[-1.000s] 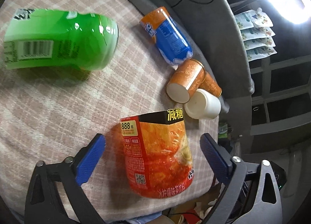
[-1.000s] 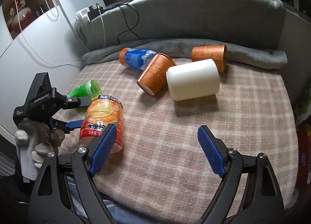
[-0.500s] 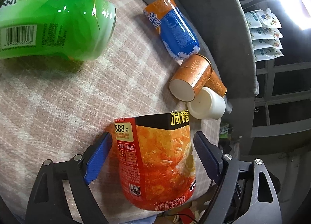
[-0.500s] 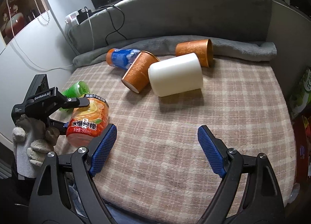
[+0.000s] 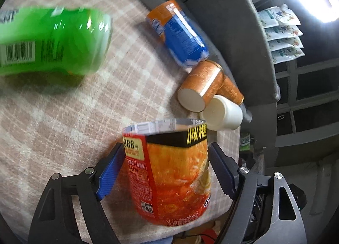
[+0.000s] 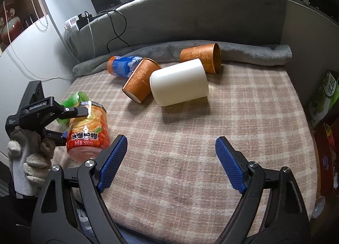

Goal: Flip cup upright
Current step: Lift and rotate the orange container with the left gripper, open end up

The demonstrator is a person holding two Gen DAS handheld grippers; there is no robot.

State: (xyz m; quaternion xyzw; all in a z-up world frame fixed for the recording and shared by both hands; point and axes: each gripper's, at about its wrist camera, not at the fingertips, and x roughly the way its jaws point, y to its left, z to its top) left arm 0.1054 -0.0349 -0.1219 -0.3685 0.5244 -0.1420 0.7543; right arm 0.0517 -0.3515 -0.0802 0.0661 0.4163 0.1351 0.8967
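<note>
It was a home bedroom: a bed with a checked blanket (image 6: 211,138), a grey padded headboard (image 6: 190,21), a power strip (image 6: 73,22) and windows behind.

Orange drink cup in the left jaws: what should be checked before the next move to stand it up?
1. Jaws of the left gripper on both sides of the orange cup: ok.
2. Cup upright: not ok, it leans.
3. Bare blanket to stand it on: ok.
4. Close-by green bottle clear of the cup: cannot tell.
5. Is the right gripper open and empty: ok.
6. Cup empty inside: cannot tell.
</note>
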